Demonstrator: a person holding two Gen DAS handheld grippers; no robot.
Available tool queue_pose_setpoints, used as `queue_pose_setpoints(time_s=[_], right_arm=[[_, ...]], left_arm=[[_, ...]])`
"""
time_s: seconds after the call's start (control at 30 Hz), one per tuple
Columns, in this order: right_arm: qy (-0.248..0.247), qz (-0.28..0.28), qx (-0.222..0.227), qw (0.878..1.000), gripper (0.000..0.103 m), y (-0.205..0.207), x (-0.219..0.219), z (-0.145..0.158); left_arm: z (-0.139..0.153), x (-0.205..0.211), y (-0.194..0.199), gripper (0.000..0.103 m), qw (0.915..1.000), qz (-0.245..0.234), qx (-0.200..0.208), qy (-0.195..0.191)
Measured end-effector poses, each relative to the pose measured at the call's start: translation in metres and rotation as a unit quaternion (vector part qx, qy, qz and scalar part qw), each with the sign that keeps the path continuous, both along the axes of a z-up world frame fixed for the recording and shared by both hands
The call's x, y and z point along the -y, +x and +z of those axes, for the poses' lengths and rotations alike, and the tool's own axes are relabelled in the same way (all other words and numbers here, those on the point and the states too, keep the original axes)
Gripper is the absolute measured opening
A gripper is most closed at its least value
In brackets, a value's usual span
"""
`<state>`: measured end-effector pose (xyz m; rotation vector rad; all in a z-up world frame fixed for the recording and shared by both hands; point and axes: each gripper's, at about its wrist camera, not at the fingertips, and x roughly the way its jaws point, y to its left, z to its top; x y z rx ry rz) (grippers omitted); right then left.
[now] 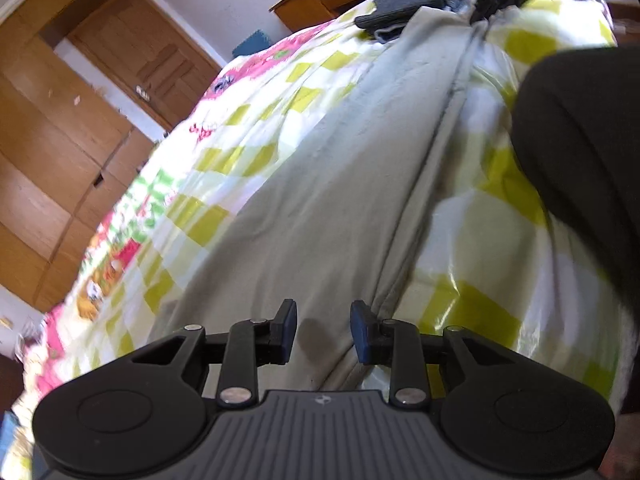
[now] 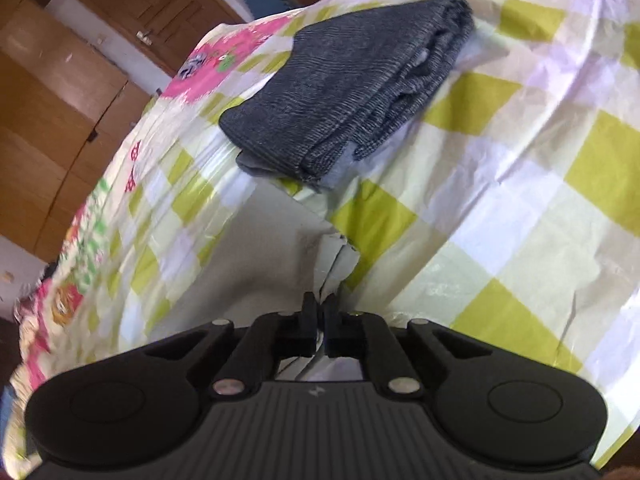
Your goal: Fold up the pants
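Pale grey pants (image 1: 320, 184) lie stretched on the checked bedspread (image 1: 472, 216), long axis running straight away from left tongs (image 1: 323, 330), which are released over the near end. Right tongs (image 2: 320, 312) are clenched on the far end's edge. Folded dark garment (image 2: 352, 88) lies beyond.
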<state>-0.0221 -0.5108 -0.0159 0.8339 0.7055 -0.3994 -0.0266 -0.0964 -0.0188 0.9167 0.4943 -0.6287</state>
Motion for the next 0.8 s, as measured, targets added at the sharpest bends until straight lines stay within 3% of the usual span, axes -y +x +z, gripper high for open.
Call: queue_pose_setpoints(time_s=[0.07,0.13,0.2,0.27,0.33,0.4,0.53,0.63,0.7,0.8], right_arm=[[-0.042,-0.01,-0.009,0.999,0.024,-0.006,-0.007,0.017],[-0.09,0.007,-0.004,0.996,0.023,-0.012,-0.02,0.036],[-0.118,0.082,0.01,0.99,0.023,-0.011,-0.05,0.054],[-0.139,0.199,0.02,0.97,0.023,-0.001,-0.092,0.065],[-0.188,0.319,0.021,0.929,0.022,0.014,-0.15,0.069],[-0.242,0.424,0.021,0.873,0.021,0.026,-0.201,0.063],[-0.324,0.551,0.002,0.769,0.021,0.032,-0.269,0.043],[-0.34,0.604,-0.01,0.721,0.022,0.029,-0.289,0.034],[-0.359,0.622,-0.012,0.696,0.025,0.024,-0.298,0.031],[-0.378,0.634,-0.017,0.674,0.026,0.02,-0.304,0.024]], left_arm=[[0.004,-0.003,-0.003,0.044,1.0,-0.002,-0.003,-0.003],[0.007,-0.008,-0.004,0.044,1.0,-0.003,-0.007,-0.006],[0.006,-0.013,-0.006,0.044,0.9999,-0.005,-0.009,-0.002],[0.005,-0.016,-0.007,0.044,0.9998,-0.007,-0.017,-0.002],[0.004,-0.017,-0.008,0.044,0.9998,-0.007,-0.019,-0.002],[0.005,-0.018,-0.009,0.044,0.9997,-0.005,-0.022,-0.004],[0.007,-0.02,-0.008,0.044,0.9998,0.002,-0.018,-0.013],[0.007,-0.019,-0.006,0.044,0.9996,0.002,-0.02,-0.022],[0.006,-0.019,-0.004,0.044,0.9995,-0.001,-0.018,-0.026],[0.005,-0.016,-0.001,0.044,0.9992,0.0,-0.021,-0.035]])
